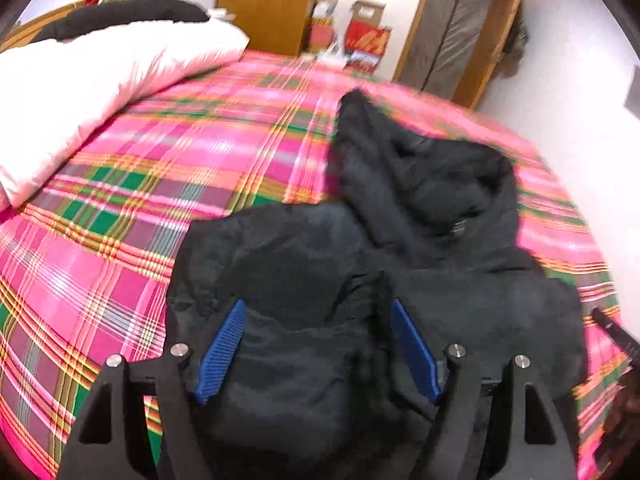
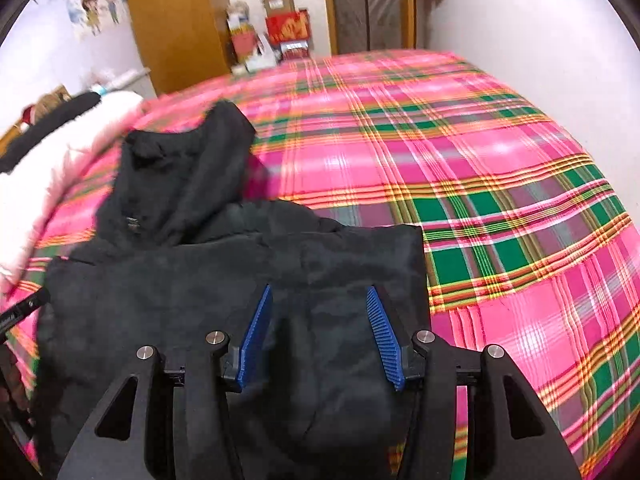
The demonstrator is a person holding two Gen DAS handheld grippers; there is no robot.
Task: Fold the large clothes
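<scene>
A black hooded jacket (image 1: 420, 200) lies folded narrow on a pink plaid bed cover (image 1: 200, 140), its hood (image 1: 400, 152) at the far end. My left gripper (image 1: 318, 304) hovers over the jacket's near left part, blue pads wide apart, fabric below them and not pinched. In the right wrist view the same jacket (image 2: 180, 272) fills the lower left, hood (image 2: 188, 160) pointing away. My right gripper (image 2: 320, 289) hangs over its near right part with the pads about half apart. Their ribbed faces show bare; cloth lies beneath.
A white duvet (image 1: 100, 80) with a dark garment on top is bunched at the bed's left. Wide plaid bed cover (image 2: 480, 160) lies bare to the jacket's right. Beyond the bed stand a wooden wardrobe (image 1: 268, 0), red boxes (image 1: 366, 38) and a door (image 1: 452, 32).
</scene>
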